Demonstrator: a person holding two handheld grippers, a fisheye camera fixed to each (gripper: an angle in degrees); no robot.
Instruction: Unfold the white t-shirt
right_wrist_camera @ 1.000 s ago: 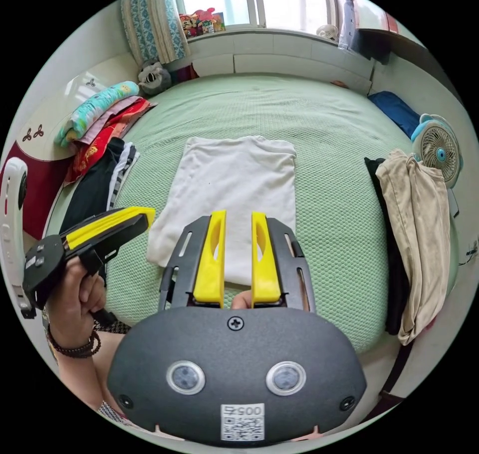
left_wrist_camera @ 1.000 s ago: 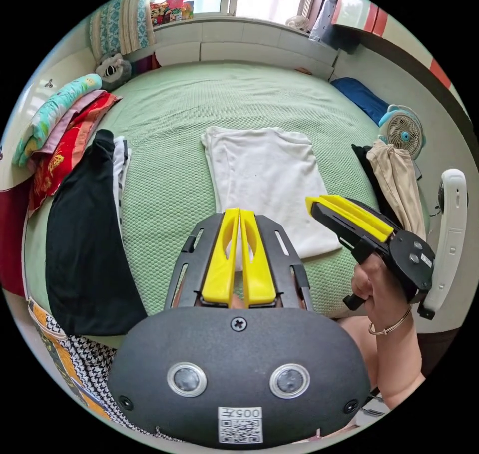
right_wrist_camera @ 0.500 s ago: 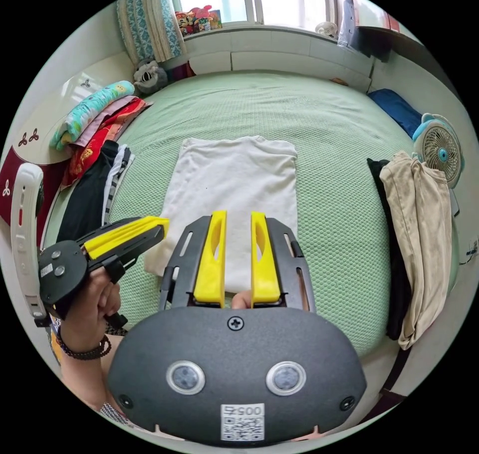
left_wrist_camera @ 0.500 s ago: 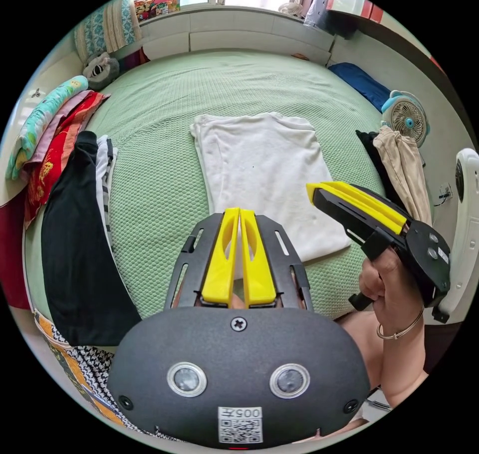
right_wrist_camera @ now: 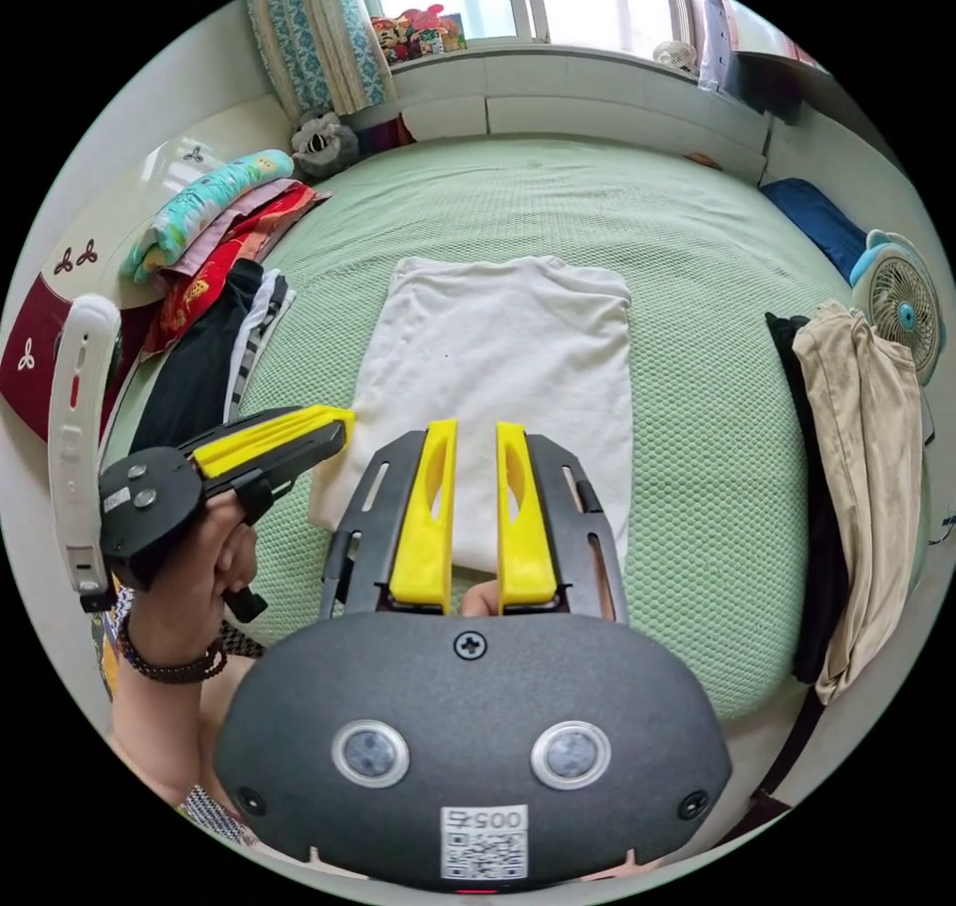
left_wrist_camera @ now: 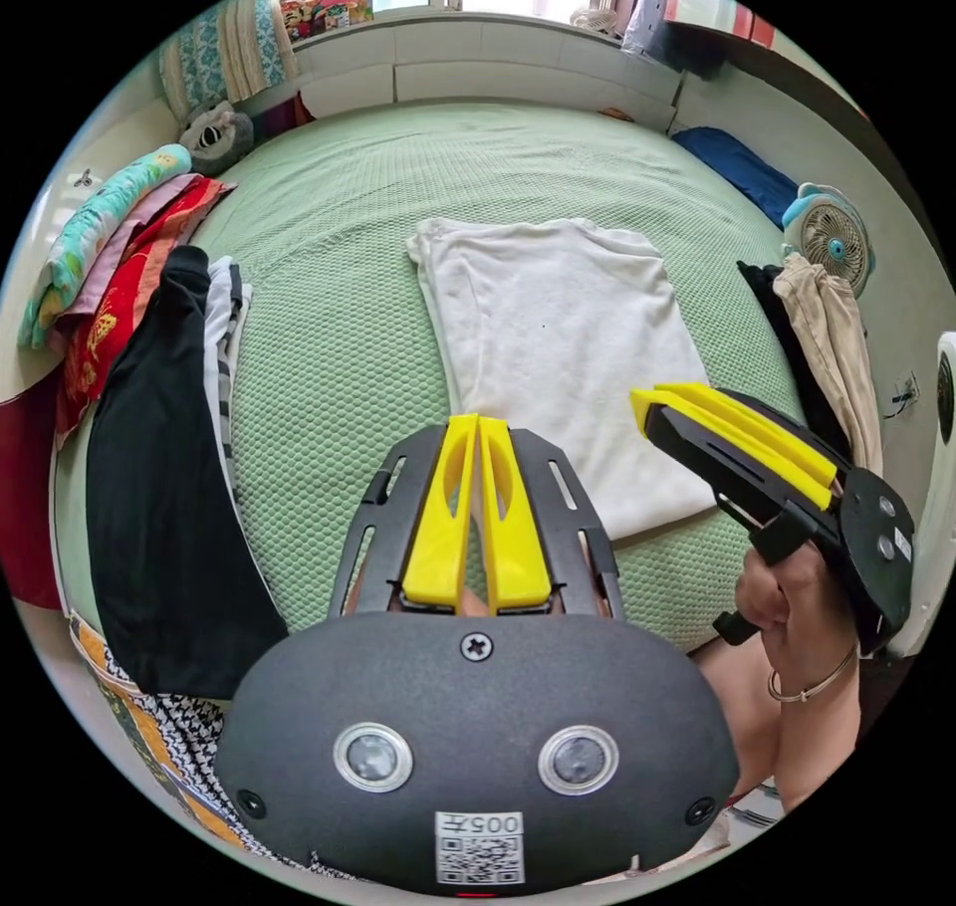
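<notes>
The white t-shirt [left_wrist_camera: 558, 348] lies folded into a flat rectangle in the middle of the green bed [left_wrist_camera: 339, 249]. My left gripper [left_wrist_camera: 478, 422] hovers shut and holding nothing above the shirt's near left corner. The right gripper [left_wrist_camera: 647, 400], held in a hand, hangs over the shirt's near right corner. In the right gripper view the white t-shirt [right_wrist_camera: 508, 368] lies straight ahead. My right gripper [right_wrist_camera: 474, 430] stands open above its near edge, with a narrow gap and nothing between the jaws. The left gripper [right_wrist_camera: 339, 420] is at the left, by the shirt's near left corner.
A black garment [left_wrist_camera: 149, 468] and a striped one [left_wrist_camera: 221, 329] lie along the bed's left side, next to stacked colourful bedding [left_wrist_camera: 110, 239]. At the right edge a beige garment [right_wrist_camera: 866, 448] drapes over a dark one, beside a small fan [right_wrist_camera: 901, 304] and a blue pillow [right_wrist_camera: 817, 219].
Both views have shifted slightly as the hands drifted a little closer over the shirt's near edge. The shirt lies as before, and the jaws stand the same.
</notes>
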